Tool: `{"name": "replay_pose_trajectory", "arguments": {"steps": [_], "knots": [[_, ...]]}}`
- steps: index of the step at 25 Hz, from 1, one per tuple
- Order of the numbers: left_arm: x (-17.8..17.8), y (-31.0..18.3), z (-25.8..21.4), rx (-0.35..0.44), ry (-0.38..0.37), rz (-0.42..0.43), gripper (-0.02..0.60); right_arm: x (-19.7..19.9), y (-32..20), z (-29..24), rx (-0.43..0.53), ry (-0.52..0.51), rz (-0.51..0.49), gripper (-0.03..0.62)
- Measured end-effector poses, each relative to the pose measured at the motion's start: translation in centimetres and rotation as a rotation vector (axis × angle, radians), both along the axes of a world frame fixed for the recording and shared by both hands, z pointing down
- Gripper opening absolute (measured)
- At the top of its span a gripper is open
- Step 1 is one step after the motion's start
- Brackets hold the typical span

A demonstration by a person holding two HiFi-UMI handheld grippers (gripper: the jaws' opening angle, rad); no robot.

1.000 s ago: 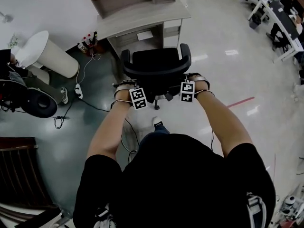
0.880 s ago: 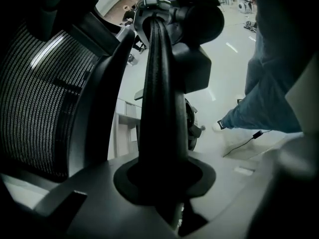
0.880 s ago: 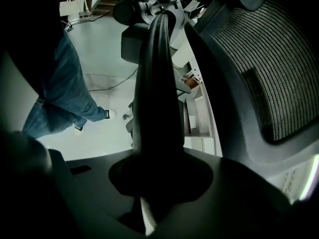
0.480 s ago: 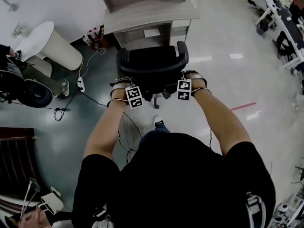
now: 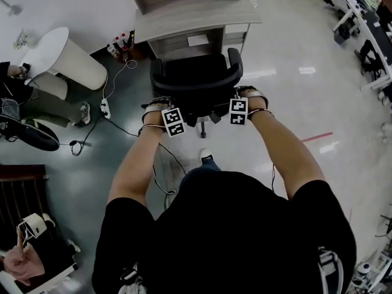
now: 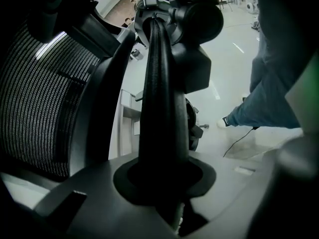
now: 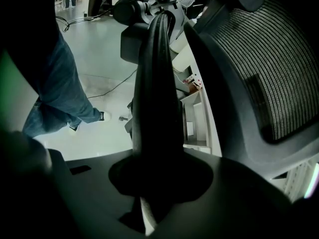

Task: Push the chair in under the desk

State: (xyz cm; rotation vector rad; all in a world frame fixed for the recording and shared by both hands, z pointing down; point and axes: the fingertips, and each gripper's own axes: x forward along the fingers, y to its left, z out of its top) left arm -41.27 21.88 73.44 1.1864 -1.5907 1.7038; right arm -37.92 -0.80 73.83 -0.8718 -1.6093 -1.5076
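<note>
Left hand-held gripper (image 5: 160, 104) and right hand-held gripper (image 5: 245, 93) are each clamped on the chair (image 5: 196, 78) at its rear side bars, evidently for an even, square push toward the desk (image 5: 196, 18) opening.

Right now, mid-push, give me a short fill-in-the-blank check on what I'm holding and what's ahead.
1. The left gripper and the right gripper are each clamped on a black bar of the ___.
2. The chair has its back to the person and faces the ___.
3. The backrest is made of ___.
4. Beside the desk, a white power strip lies on the ___.

Missing words: chair; desk; mesh; floor
</note>
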Motion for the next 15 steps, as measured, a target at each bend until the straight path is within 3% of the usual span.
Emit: {"name": "replay_pose_trajectory", "arguments": {"steps": [15], "knots": [[-8.6, -0.5, 0.3, 0.004, -0.018, -0.010, 0.089, -8.8, -0.5, 0.4, -0.005, -0.022, -0.003, 0.086]]}}
